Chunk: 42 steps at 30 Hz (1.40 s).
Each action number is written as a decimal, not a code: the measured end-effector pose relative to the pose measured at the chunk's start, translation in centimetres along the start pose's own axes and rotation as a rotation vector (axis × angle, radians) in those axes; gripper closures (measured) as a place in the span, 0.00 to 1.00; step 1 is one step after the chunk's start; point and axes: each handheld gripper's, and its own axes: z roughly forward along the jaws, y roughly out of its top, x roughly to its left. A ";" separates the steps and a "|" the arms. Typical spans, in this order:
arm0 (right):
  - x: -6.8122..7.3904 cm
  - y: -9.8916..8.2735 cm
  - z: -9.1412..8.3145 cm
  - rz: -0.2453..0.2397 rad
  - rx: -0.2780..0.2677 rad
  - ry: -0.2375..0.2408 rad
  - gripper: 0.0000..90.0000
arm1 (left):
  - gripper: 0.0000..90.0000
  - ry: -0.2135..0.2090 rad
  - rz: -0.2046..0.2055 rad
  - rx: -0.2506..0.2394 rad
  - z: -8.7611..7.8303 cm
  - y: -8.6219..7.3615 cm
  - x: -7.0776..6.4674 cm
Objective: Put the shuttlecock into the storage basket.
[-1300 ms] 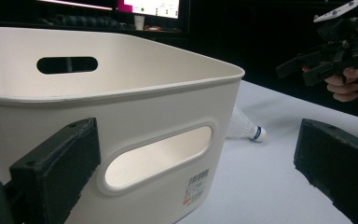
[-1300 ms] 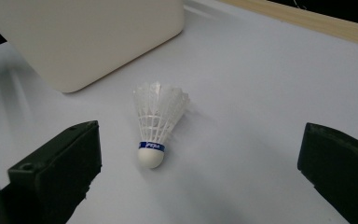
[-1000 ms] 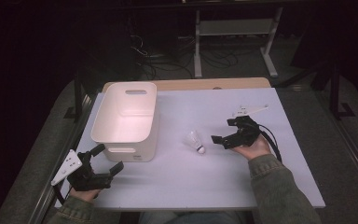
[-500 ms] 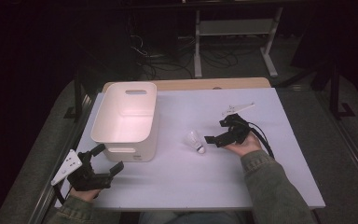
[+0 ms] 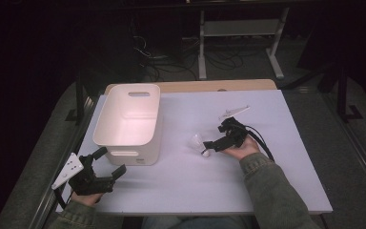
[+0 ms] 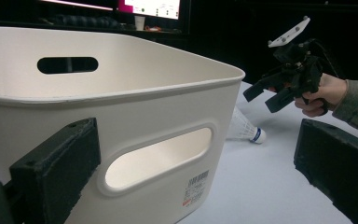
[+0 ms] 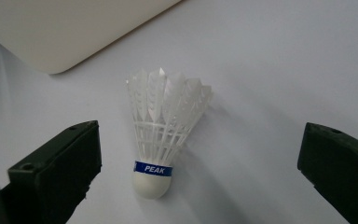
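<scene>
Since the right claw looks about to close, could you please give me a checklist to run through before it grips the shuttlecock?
1. Right claw open wide enough: ok, both jaws stand well apart.
2. White feathered shuttlecock with a blue band between the jaws: ok, roughly centred in the right gripper view.
3. Shuttlecock free of the jaws: ok, it lies on the pale table, touching neither jaw.
4. White plastic bin with handle slots ready to receive: ok, upright, and the part of its inside in view holds nothing.
5. Left claw out of the way: ok, open beside the bin's near wall.
6. Grip depth: cannot tell.
</scene>
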 end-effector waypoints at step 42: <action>0.3 -0.6 2.9 0.008 0.150 0.060 0.02 | 0.00 0.007 -0.008 -0.005 -0.2 0.0 -0.1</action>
